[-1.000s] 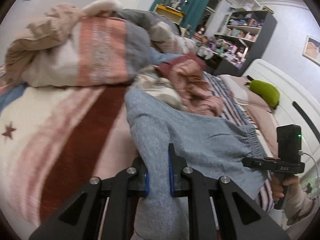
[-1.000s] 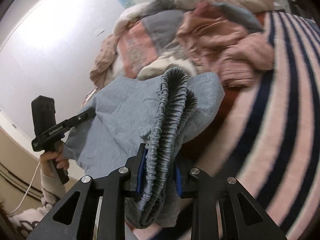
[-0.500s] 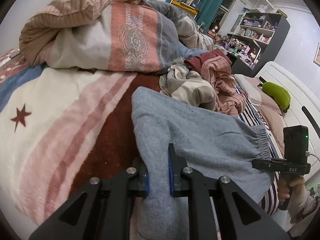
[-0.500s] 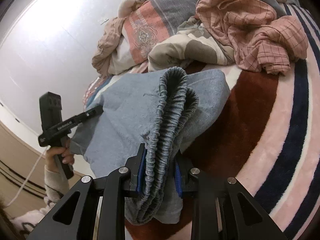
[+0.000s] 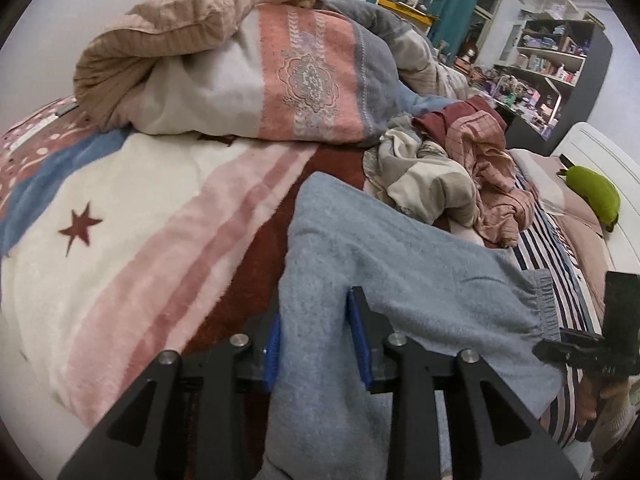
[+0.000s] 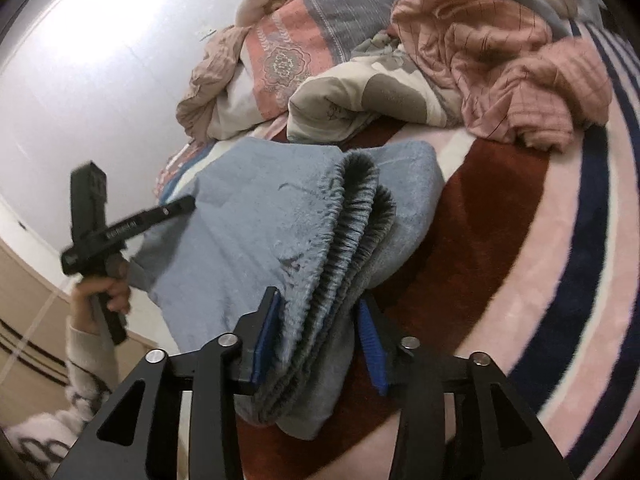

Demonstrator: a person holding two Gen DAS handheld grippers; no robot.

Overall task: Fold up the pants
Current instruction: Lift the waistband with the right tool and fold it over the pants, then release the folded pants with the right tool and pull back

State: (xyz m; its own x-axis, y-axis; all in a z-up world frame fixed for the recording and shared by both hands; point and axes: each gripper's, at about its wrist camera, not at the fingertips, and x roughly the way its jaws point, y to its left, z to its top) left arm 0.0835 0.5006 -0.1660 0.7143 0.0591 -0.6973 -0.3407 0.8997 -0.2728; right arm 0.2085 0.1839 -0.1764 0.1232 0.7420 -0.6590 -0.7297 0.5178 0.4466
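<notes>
The grey-blue pants point(image 5: 400, 280) lie across the striped bed blanket point(image 5: 140, 248), folded lengthwise. My left gripper point(image 5: 316, 332) has its jaws spread wide, with the leg end of the pants lying loose between them. My right gripper point(image 6: 320, 332) also has its jaws spread, with the gathered elastic waistband point(image 6: 352, 216) resting between them. The pants point(image 6: 260, 232) stretch between the two grippers. Each wrist view shows the other gripper: the right one point(image 5: 592, 352) at the waistband, the left one point(image 6: 120, 228) at the leg end.
A heap of bedding and clothes lies behind the pants: a pink and grey quilt point(image 5: 304, 80), a beige cloth point(image 5: 424, 184), a pink checked garment point(image 6: 500, 56). A green plush point(image 5: 592, 196) lies by the white headboard. Shelves point(image 5: 560, 60) stand at the back.
Both grippers have opened: their jaws, shut on the pants half a second ago, now stand wide. The pants have come down onto the blanket.
</notes>
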